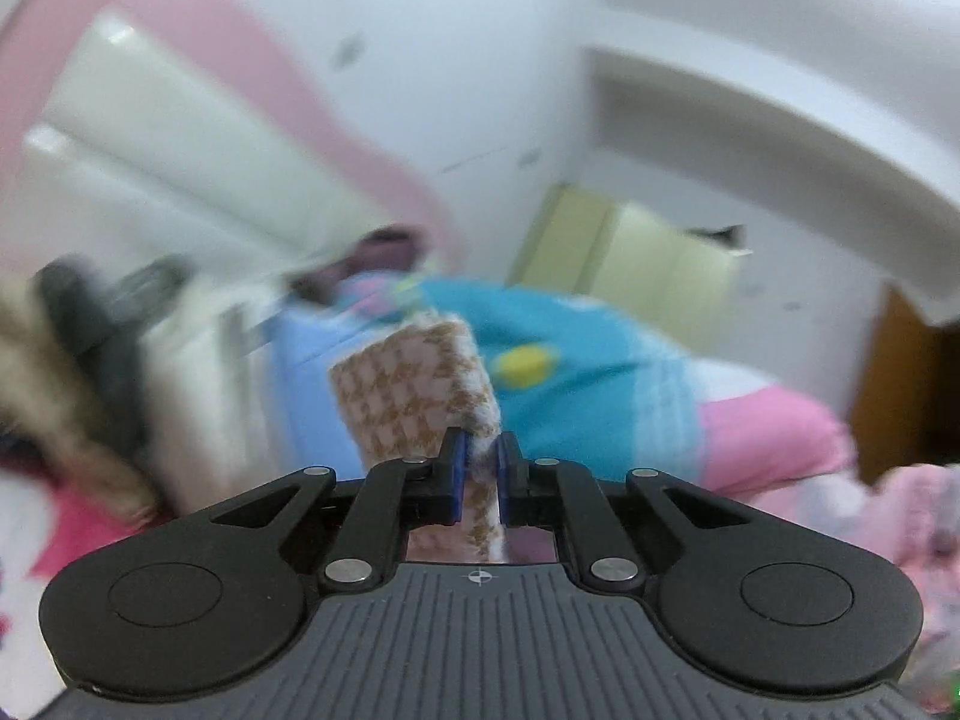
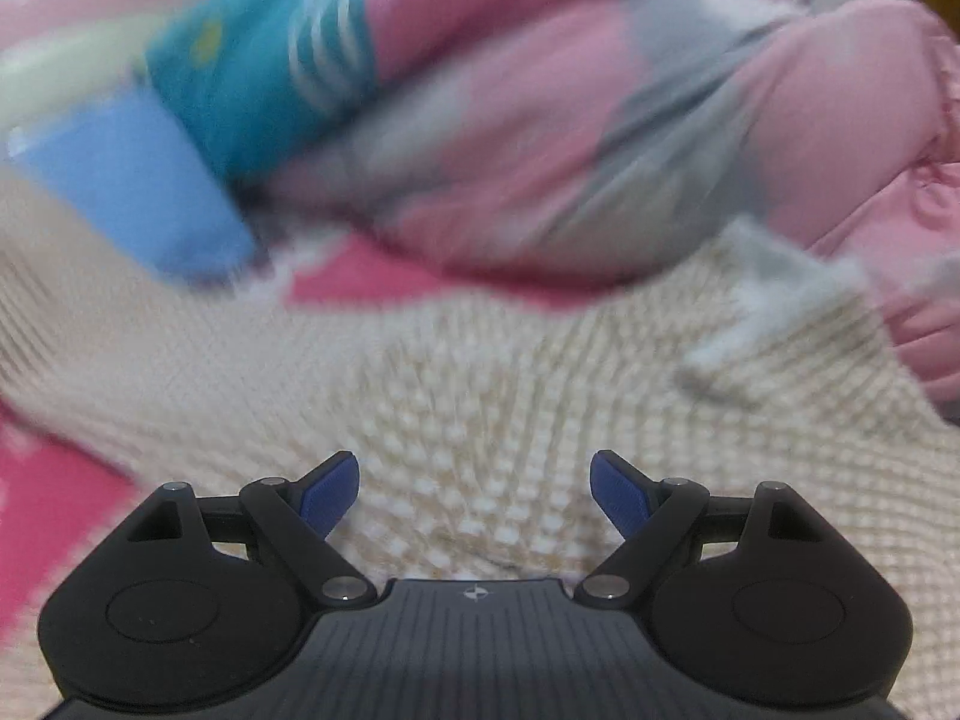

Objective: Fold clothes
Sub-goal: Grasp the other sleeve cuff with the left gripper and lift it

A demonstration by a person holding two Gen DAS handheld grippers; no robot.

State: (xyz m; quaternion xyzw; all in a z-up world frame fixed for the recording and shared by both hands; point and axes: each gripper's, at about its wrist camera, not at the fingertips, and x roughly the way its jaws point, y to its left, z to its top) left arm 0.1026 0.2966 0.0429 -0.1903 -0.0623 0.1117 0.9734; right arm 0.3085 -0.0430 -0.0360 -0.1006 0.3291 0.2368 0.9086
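Two grippers are seen, each from its own wrist camera. The left gripper (image 1: pixel 479 456) is clamped on a strip of brown-and-white houndstooth knit (image 1: pixel 414 396); the blue fingers (image 1: pixel 457 468) are pressed against it from both sides. The strip's long axis runs straight ahead from between the fingers, away from the camera and slightly to the left, its far end raised above a blue and pink quilt (image 1: pixel 600 384). This gripper is held level, aimed over the bed toward a white wall (image 1: pixel 468 90).

The right gripper (image 2: pixel 475 483) is tilted down over cream knit fabric (image 2: pixel 456 396), probably the same garment, though blur smears the pattern. Its fingers (image 2: pixel 330 492) are spread wide, nothing between them. Beyond the fingertips, pink bedding (image 2: pixel 540 138) is bunched.
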